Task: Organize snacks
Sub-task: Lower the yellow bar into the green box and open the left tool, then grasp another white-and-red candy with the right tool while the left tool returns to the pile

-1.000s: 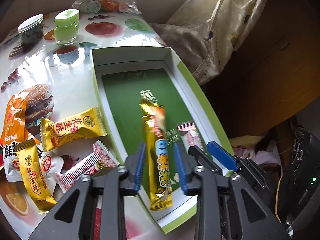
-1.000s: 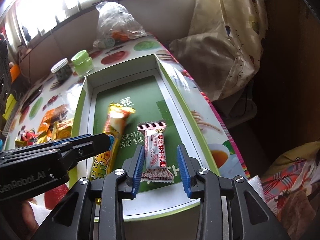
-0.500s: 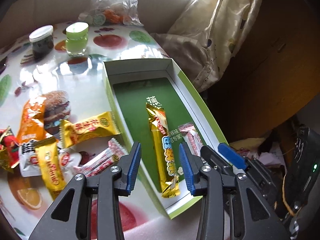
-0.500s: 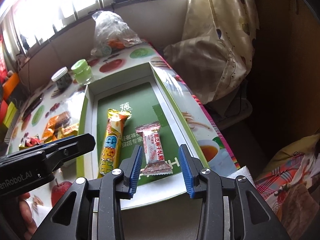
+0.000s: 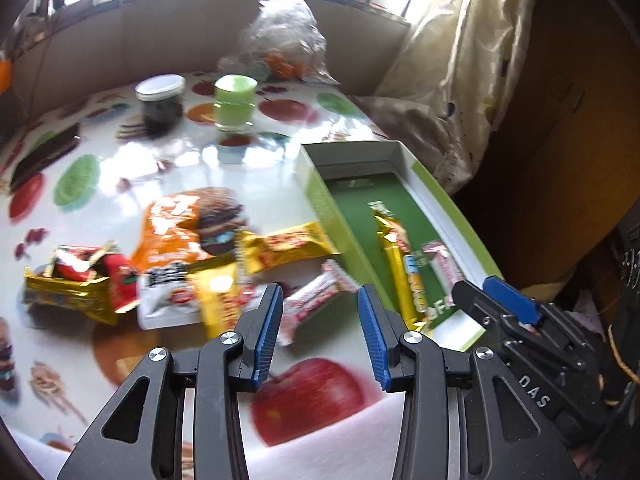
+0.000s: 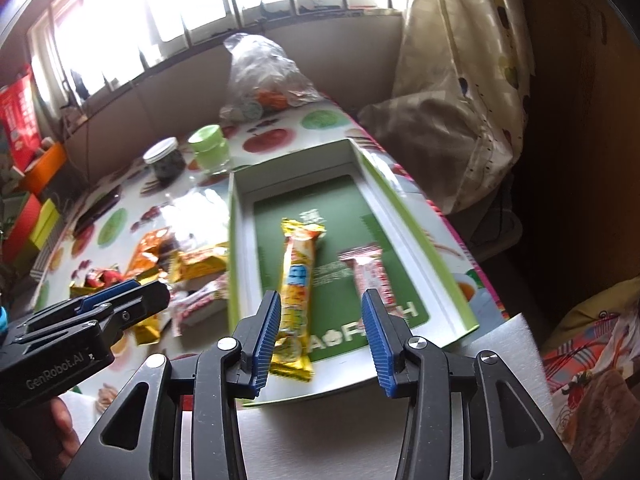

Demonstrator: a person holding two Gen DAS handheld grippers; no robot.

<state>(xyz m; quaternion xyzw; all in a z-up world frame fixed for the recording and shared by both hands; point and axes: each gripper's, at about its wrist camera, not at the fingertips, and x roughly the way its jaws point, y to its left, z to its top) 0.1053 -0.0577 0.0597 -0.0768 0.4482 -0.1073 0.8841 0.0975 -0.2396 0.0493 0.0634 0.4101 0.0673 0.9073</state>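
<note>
Inside the green box (image 6: pixel 460 292) two snacks are being kept — a yellow bar (image 6: pixel 296 280) and, to its right, a pink candy (image 6: pixel 372 276). Left of the box, loose snacks (image 5: pixel 176 268) are lying on the surface (image 5: pixel 120 160). Both claws — left claw (image 5: pixel 320 336), right claw (image 6: pixel 322 330) — have just been opening; nothing is being gripped.

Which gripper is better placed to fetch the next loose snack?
Left. The left gripper is open over the loose snacks beside the box; the right gripper, also empty, faces the box.
</note>
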